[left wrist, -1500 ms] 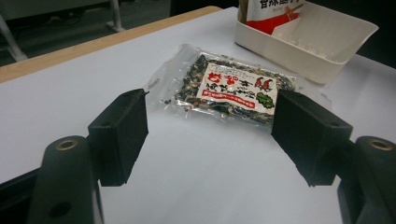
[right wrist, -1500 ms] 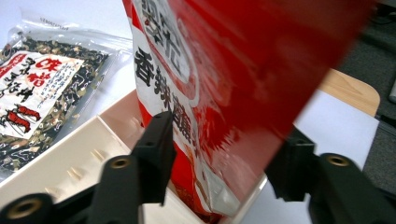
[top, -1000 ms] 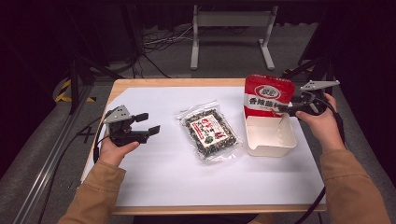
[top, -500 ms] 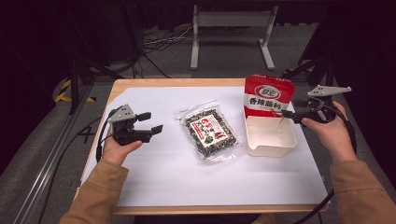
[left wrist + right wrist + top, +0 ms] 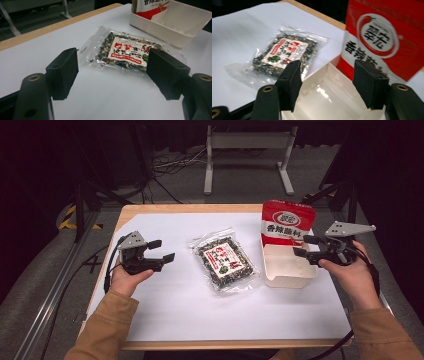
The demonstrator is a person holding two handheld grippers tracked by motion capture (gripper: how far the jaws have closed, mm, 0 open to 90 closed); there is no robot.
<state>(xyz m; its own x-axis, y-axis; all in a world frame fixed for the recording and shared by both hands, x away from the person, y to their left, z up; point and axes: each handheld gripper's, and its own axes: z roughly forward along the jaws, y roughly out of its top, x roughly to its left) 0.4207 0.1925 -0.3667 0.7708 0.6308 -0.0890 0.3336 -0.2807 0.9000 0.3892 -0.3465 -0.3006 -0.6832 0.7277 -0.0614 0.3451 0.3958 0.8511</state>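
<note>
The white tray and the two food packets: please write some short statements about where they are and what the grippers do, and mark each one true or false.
1. The red packet stands upright at the far end of the white tray. True.
2. The clear packet of dark mix lies inside the tray. False: it lies flat on the white table cover, beside the tray.
3. The left gripper holds the clear packet. False: its jaws are open and empty, apart from the packet.
4. The right gripper is at the tray's right side and grips nothing. True.
5. The near part of the tray is empty. True.
</note>
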